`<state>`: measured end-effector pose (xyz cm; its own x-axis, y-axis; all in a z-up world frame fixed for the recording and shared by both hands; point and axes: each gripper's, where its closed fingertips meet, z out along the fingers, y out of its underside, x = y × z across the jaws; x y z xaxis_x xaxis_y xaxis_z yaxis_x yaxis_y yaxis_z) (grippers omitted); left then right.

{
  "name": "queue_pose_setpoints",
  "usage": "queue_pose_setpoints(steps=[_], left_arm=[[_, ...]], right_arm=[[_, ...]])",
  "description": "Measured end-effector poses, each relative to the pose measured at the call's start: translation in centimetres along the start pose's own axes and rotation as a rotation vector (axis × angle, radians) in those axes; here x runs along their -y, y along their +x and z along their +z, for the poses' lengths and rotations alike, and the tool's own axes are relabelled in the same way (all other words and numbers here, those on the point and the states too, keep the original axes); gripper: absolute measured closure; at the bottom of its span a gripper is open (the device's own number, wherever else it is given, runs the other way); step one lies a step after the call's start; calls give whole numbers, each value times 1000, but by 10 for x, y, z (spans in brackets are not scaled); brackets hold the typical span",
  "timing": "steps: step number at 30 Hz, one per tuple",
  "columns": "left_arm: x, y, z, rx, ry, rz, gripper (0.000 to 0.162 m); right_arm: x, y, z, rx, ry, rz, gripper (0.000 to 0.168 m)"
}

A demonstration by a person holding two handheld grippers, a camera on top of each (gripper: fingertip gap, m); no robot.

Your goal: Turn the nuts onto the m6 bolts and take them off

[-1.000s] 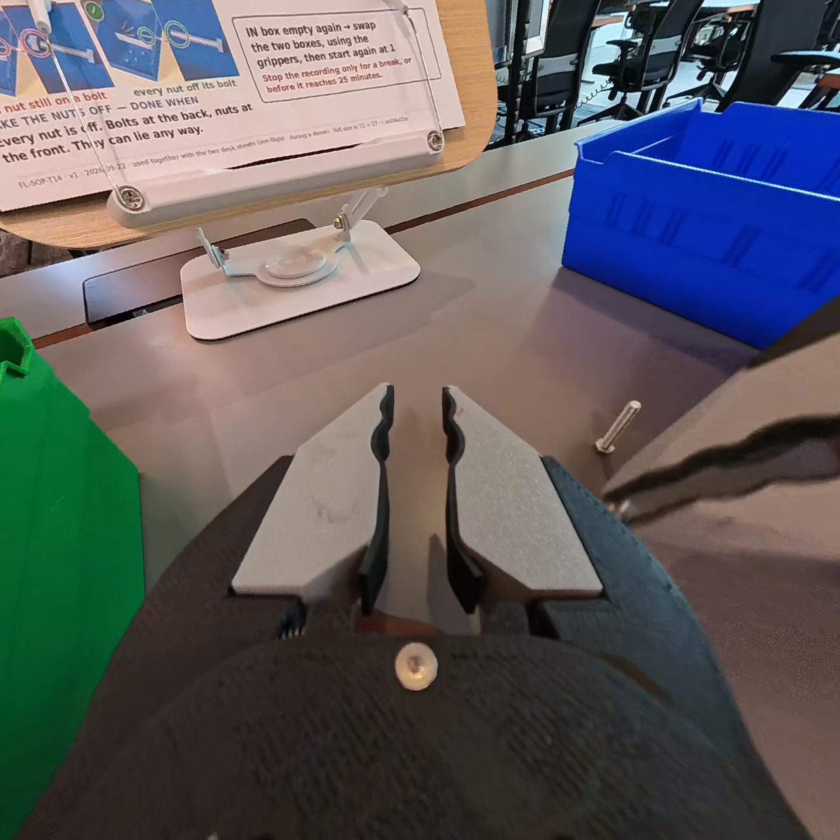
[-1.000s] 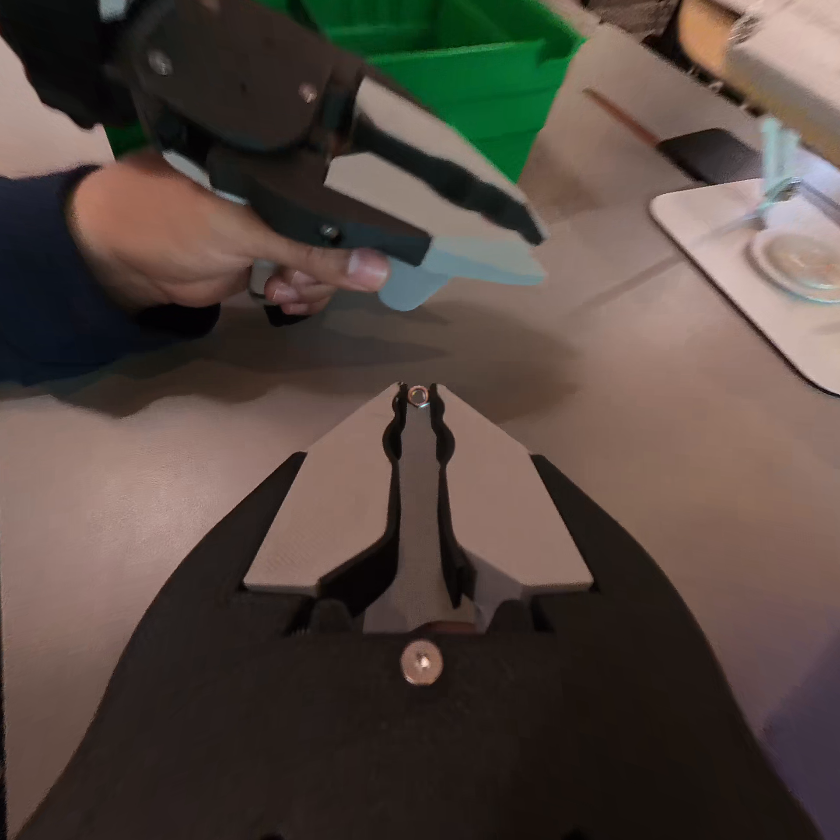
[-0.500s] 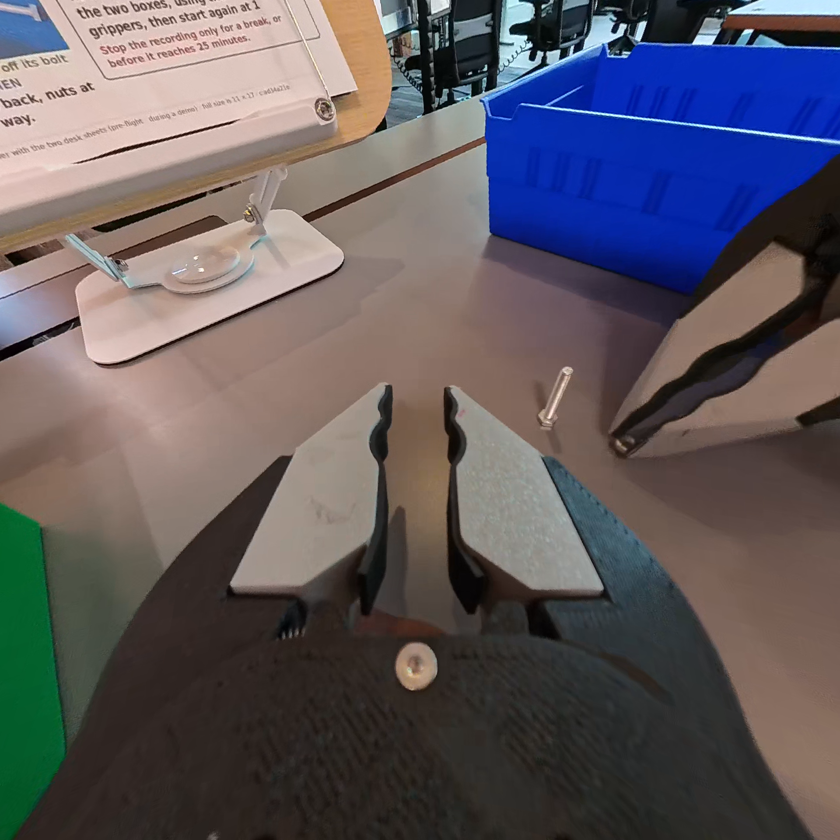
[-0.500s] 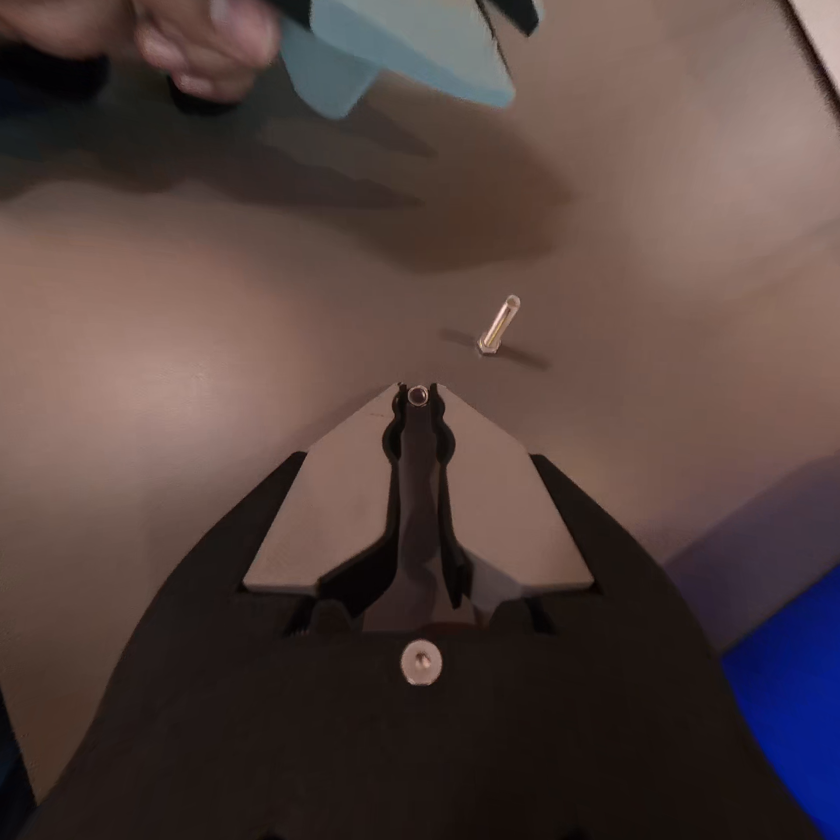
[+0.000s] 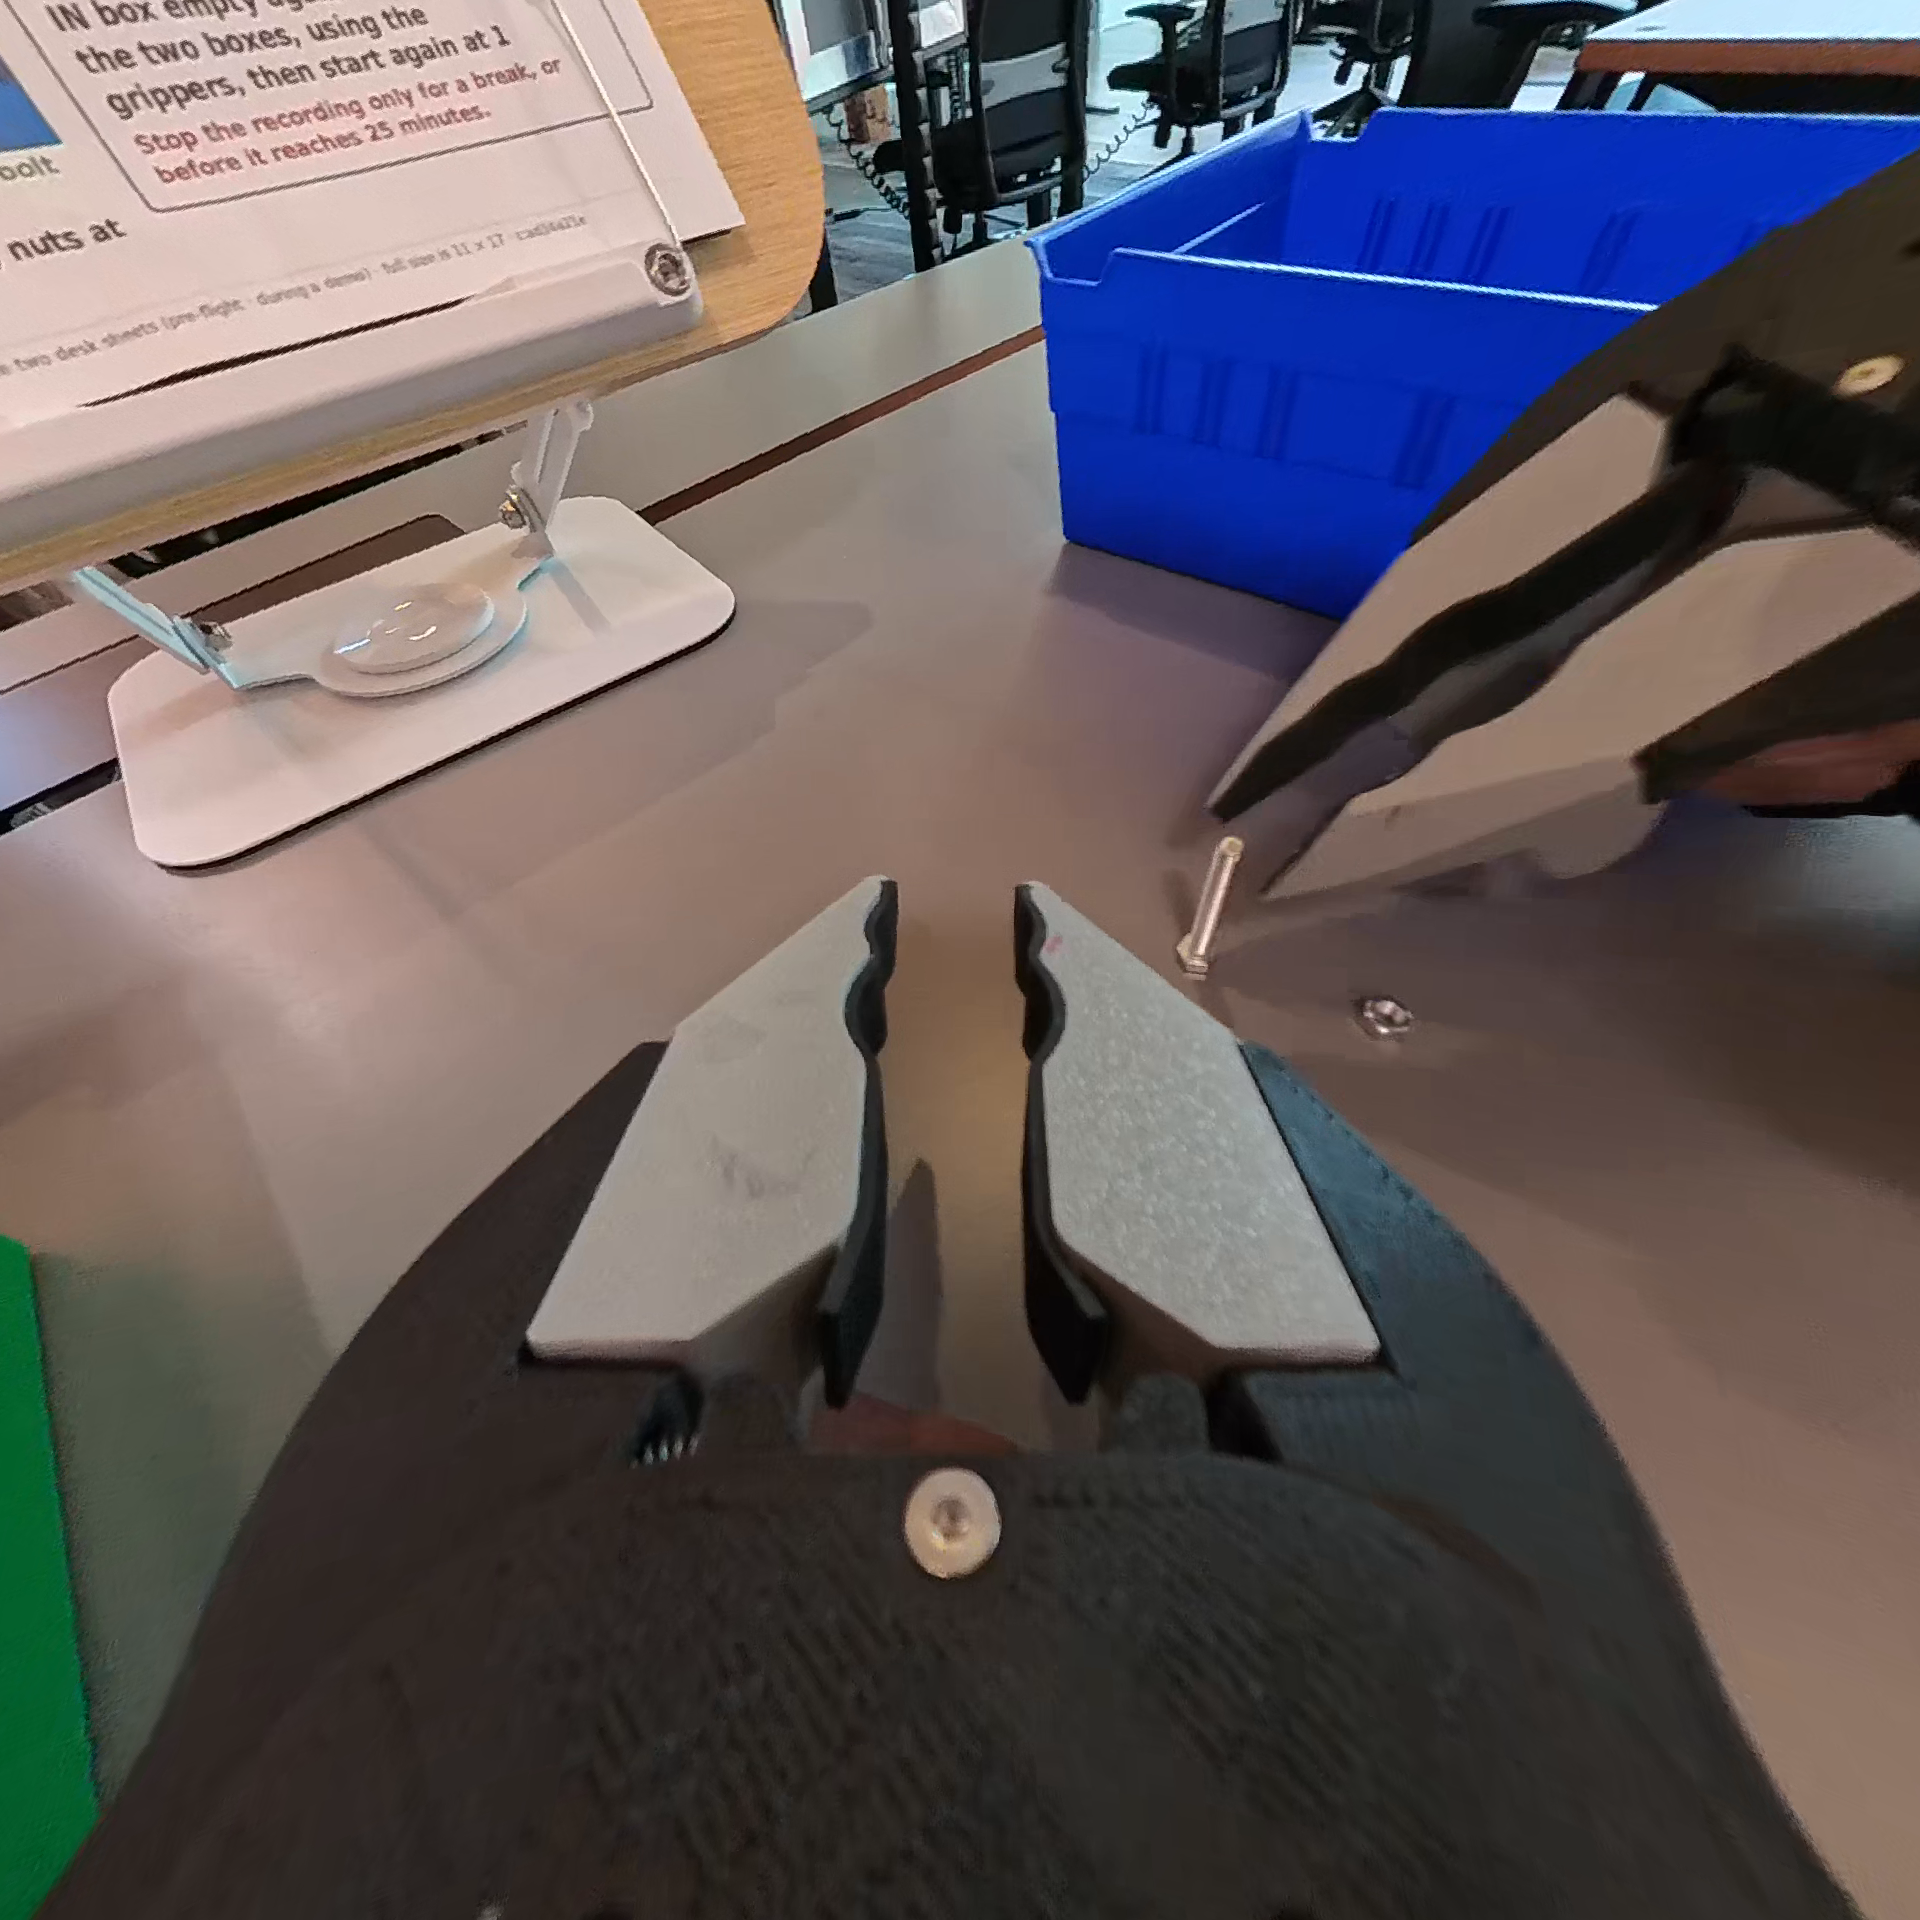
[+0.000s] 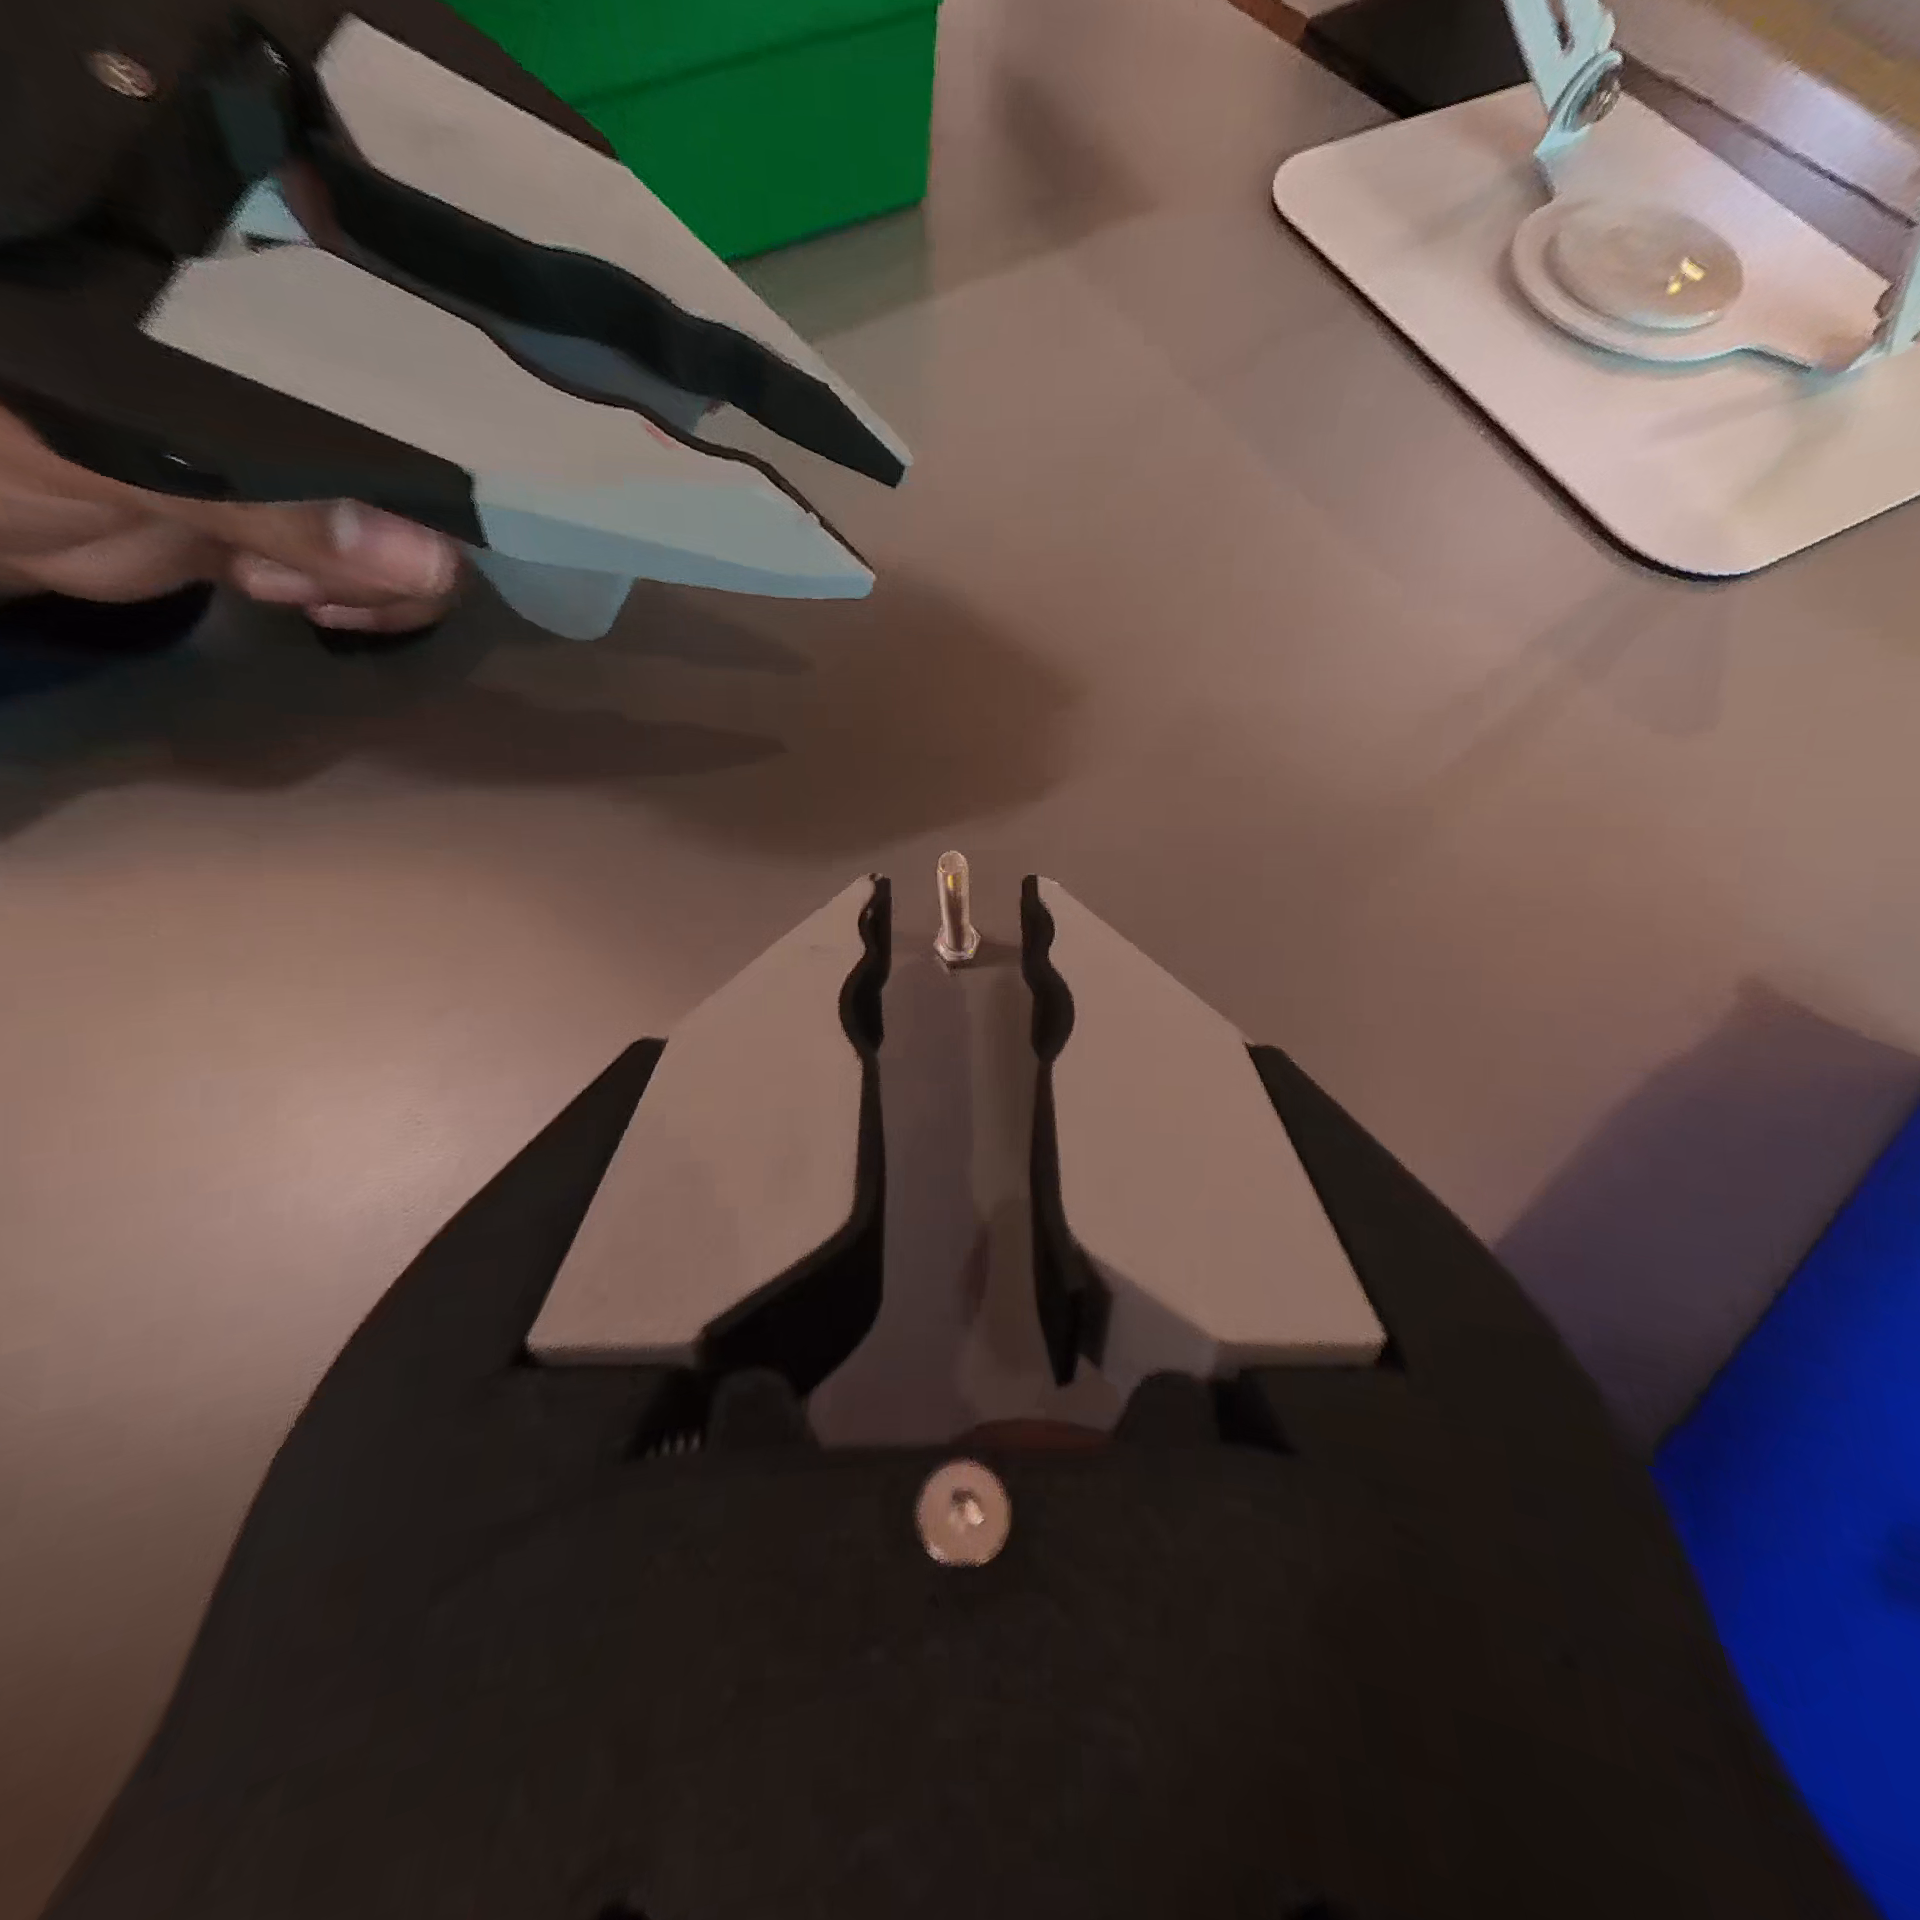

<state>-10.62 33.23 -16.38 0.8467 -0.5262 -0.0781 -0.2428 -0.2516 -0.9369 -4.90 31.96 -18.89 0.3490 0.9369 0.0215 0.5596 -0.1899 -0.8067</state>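
Observation:
A silver bolt [image 6: 950, 914] stands on its head on the grey table [image 6: 1299, 831], between the fingertips of my right gripper [image 6: 953, 883]. The jaws are open and the pads do not touch it. In the left wrist view the bolt [image 5: 1214, 904] shows just at the right gripper's tips [image 5: 1242, 854], and a loose nut [image 5: 1382, 1015] lies on the table close beside it. My left gripper [image 5: 954, 914] is open and empty, just left of the bolt. It also shows in the right wrist view [image 6: 873, 520], held above the table by a hand [image 6: 343, 561].
A blue bin [image 5: 1299, 416] stands behind the bolt at the right. A green bin [image 6: 748, 114] stands on the left side. A white document stand [image 5: 416, 675] with a printed sheet is at the back. My hands' fingertips stand some 7 cm from each other.
My right gripper was shut on the nut. It has opened, the nut now lies on the table, and the open jaws now straddle the bolt. The left gripper stayed open.

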Motion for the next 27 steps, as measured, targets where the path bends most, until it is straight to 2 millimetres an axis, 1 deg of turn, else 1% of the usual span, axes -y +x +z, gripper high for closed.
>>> queue_pose_setpoints(steps=[3,4,6,8,12,15,19,21,23,27], left_arm=[[-1,5,0,-26,-5,8,142],[-2,7,0,-38,-12,10,142],[-4,10,1,-54,-25,15,142],[-5,13,1,-71,-33,20,141],[-1,21,0,-109,-8,28,141],[3,24,-2,-124,14,35,140],[8,35,-5,-177,38,16,143],[10,36,-5,-178,49,24,146],[7,39,-5,-188,26,42,159],[8,44,-5,-210,32,34,159]], right_arm=[[-8,3,15,-1,-61,-15,154],[-10,1,18,22,-71,-11,163],[-6,-1,20,52,-62,13,166],[4,-1,17,69,-34,26,166],[36,-4,12,140,44,63,166],[51,-13,15,226,100,77,166],[54,-27,12,328,156,119,166],[55,-28,8,346,179,141,166],[56,-27,3,359,198,154,166],[60,-26,-8,385,242,185,165]])
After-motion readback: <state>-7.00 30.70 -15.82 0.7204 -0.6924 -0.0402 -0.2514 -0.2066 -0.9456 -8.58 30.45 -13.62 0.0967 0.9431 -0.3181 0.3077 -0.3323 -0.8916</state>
